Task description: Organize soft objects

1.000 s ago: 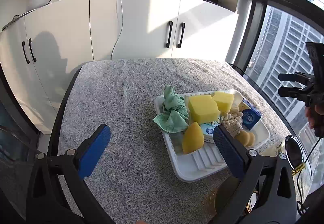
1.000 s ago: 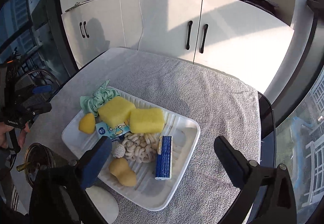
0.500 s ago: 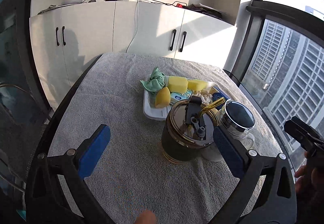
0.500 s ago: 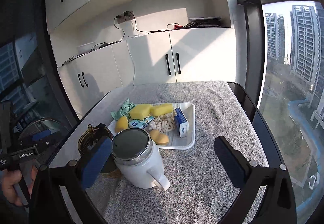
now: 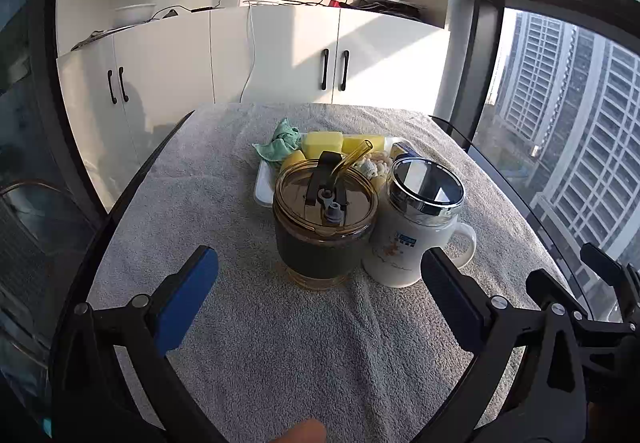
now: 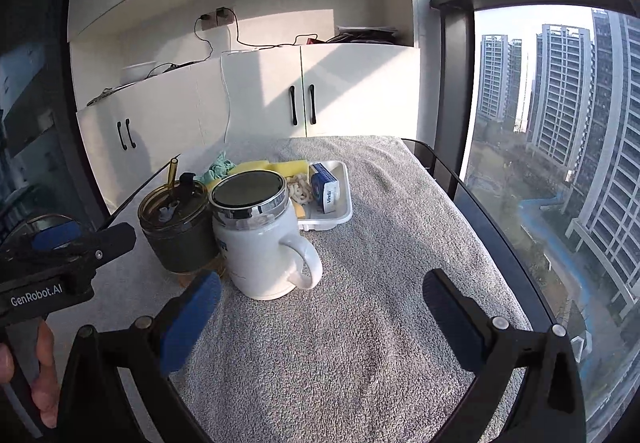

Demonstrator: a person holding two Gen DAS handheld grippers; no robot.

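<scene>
Grey towel (image 5: 256,343) covers the table. Left gripper (image 5: 320,295) and right gripper (image 6: 320,313) gape, holding nothing. At twelve o'clock, behind tumbler (image 5: 325,219) and mug (image 5: 416,227), sponges (image 5: 322,142) sit in the tray (image 6: 340,211).

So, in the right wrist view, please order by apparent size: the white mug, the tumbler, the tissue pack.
Largest to smallest, as they look:
1. white mug
2. tumbler, partly hidden behind the mug, so its rank against the mug is unsure
3. tissue pack, smallest here, but it lies farther from the camera, so it looks smaller than it is
</scene>
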